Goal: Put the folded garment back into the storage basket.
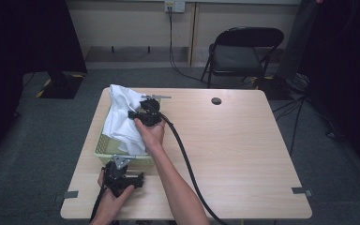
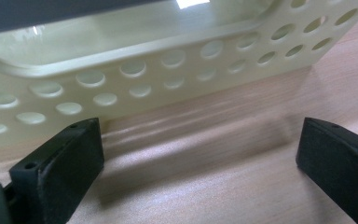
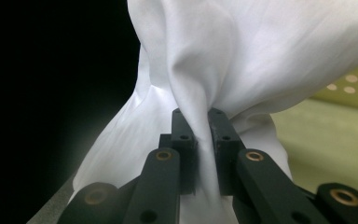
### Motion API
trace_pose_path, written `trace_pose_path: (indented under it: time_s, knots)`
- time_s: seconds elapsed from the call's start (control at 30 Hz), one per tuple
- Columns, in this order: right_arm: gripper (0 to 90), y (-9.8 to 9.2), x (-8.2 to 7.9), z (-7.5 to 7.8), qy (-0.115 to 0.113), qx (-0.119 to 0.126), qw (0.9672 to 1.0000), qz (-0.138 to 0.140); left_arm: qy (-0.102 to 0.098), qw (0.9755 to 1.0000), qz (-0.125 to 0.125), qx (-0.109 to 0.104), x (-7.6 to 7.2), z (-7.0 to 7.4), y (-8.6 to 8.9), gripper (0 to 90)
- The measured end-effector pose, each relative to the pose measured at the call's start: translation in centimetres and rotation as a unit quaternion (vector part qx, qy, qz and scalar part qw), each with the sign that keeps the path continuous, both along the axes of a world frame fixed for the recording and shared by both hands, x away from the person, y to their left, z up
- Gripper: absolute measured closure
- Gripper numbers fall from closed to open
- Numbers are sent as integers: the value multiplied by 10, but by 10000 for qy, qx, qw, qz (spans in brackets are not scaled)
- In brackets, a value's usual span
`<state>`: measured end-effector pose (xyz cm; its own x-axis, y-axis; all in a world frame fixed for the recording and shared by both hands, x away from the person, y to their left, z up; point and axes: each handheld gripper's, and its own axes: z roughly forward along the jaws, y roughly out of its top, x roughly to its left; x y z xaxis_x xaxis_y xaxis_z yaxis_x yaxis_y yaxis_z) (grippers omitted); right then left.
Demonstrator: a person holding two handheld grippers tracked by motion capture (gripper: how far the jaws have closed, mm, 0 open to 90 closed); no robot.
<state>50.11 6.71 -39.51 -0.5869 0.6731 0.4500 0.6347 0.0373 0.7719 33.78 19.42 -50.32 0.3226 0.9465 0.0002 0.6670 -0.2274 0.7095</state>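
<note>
A white cloth point(image 1: 122, 115) hangs bunched over a pale yellow-green perforated basket point(image 1: 104, 146) at the table's left side. My right gripper point(image 1: 136, 115) is shut on a fold of the white cloth point(image 3: 242, 60), which rises gathered from between the two black jaws of that gripper point(image 3: 201, 135). My left gripper point(image 1: 122, 165) rests low on the table just in front of the basket's near wall point(image 2: 135, 79). The left gripper point(image 2: 200, 154) is open, its jaws spread wide with bare wood between them.
The wooden table point(image 1: 234, 150) stretches wide to the right, with a dark round hole point(image 1: 216, 101) near its far edge. A black cable point(image 1: 187, 164) trails from the right gripper across the table. A folding chair point(image 1: 241, 51) stands beyond the table.
</note>
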Motion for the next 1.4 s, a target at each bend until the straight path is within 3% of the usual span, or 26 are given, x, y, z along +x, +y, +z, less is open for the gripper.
trace_pose_path:
  time_s: [0.87, 1.4]
  knots:
    - [829, 9, 10, -20, 360, -426, 9984, -109, 0, 10000, -23, -2, 0, 0, 0, 0]
    - [825, 17, 15, -29, 582, -872, 9943, -179, -3, 10000, -40, 6, 0, 0, 0, 0]
